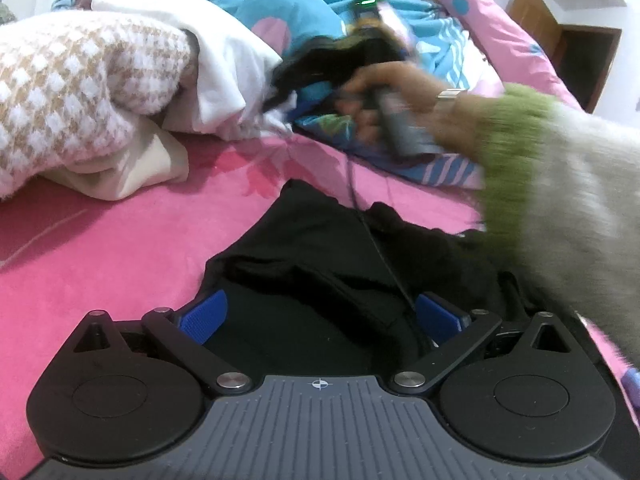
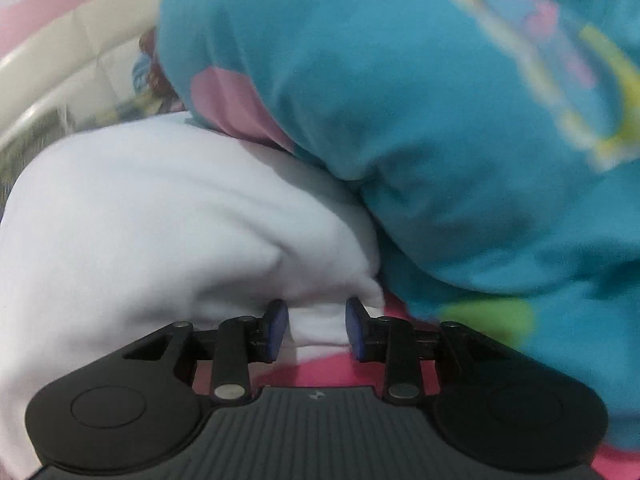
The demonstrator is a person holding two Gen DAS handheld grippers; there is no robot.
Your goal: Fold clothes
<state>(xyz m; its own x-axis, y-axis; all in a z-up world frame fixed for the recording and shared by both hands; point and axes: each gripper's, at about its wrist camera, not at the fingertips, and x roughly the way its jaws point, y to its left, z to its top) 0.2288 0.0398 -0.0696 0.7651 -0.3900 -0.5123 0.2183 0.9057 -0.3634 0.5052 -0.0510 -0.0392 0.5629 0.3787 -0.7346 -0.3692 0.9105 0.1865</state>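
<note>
- A pink bedsheet [image 1: 120, 240] covers the bed and carries everything else in sight.
- A black garment [image 1: 320, 260] lies crumpled on the sheet just in front of the left gripper [image 1: 322, 314], with a thin black cord [image 1: 384, 256] trailing over it.
- The left gripper's jaws stand wide apart; its blue pads [image 1: 206, 314] sit either side of a fold of the black garment without pressing on it.
- To the left in the left wrist view is a heap of clothes: a brown-and-white houndstooth knit [image 1: 72, 92], a white garment [image 1: 224, 56] draped beside and behind it, and a cream piece [image 1: 124, 172] underneath.
- A blue duvet with pink and yellow shapes [image 1: 280, 8] is bunched behind the heap and runs off to the right.
- The person's right hand [image 1: 400, 100], blurred, holds the right gripper's handle over the duvet edge; a grey sleeve with a green cuff [image 1: 516, 152] crosses the right side and hides part of the black garment.
- In the right wrist view the right gripper [image 2: 318, 330] is partly open, with a fold of the white garment [image 2: 160, 220] lying between the pads [image 2: 278, 328]; whether they pinch it cannot be told.
- The blue duvet [image 2: 420, 120] bulges over and against the white garment, crowding the gripper's right side.
- A cream padded headboard [image 2: 80, 52] shows behind at upper left.
</note>
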